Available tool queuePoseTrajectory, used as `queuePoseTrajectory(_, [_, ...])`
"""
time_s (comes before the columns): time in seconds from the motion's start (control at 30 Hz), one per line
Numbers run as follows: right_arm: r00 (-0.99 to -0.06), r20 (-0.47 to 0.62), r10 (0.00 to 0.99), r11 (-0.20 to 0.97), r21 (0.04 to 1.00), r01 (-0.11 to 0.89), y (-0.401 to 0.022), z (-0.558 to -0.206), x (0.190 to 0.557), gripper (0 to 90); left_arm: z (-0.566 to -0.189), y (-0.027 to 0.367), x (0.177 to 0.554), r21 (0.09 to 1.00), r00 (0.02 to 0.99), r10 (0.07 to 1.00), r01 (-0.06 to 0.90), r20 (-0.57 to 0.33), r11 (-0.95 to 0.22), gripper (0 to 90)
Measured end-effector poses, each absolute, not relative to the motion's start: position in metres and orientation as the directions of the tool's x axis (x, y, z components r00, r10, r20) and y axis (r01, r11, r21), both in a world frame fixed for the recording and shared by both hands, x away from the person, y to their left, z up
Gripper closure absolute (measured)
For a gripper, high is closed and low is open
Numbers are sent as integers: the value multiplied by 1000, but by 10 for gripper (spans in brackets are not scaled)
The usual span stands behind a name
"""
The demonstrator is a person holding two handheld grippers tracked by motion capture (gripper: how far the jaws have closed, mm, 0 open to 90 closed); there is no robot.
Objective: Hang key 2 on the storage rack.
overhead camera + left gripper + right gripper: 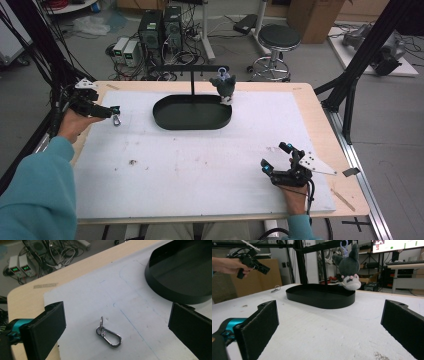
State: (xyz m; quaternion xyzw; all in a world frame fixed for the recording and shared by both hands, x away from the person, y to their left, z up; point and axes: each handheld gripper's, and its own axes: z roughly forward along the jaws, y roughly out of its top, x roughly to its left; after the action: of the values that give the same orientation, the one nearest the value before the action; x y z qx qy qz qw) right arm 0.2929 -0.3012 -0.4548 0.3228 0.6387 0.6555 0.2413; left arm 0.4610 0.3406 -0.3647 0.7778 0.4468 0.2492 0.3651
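Our left gripper point(117, 332) hangs wide open over the metal carabiner clip point(109, 335), which lies flat on the white mat point(200, 165) near the black tray point(192, 112). We lower straight, jaws straddling its long body, then close gently so it doesn't skid. Our right gripper point(279, 157) rests open, well apart.

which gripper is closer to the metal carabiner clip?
Left. The left gripper hovers right over the carabiner clip, jaws open on either side of it. The right gripper is at the table's opposite near corner, far from it.
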Motion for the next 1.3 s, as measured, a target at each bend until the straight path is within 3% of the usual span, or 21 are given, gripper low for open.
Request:
queuePoseTrajectory(0.93, [-643, 43, 764, -24, 999, 38, -295, -457, 287, 8, -393, 352, 494, 735, 453, 891, 610, -16, -297, 33])
queuePoseTrajectory(1.03, [-644, 38, 764, -22, 999, 33, -295, -457, 287, 8, -396, 353, 494, 721, 455, 890, 616, 1, -315, 107])
queuePoseTrajectory(1.3, [-644, 39, 764, -24, 999, 33, -295, -457, 287, 7, -403, 353, 499, 702, 449, 894, 637, -2, -318, 189])
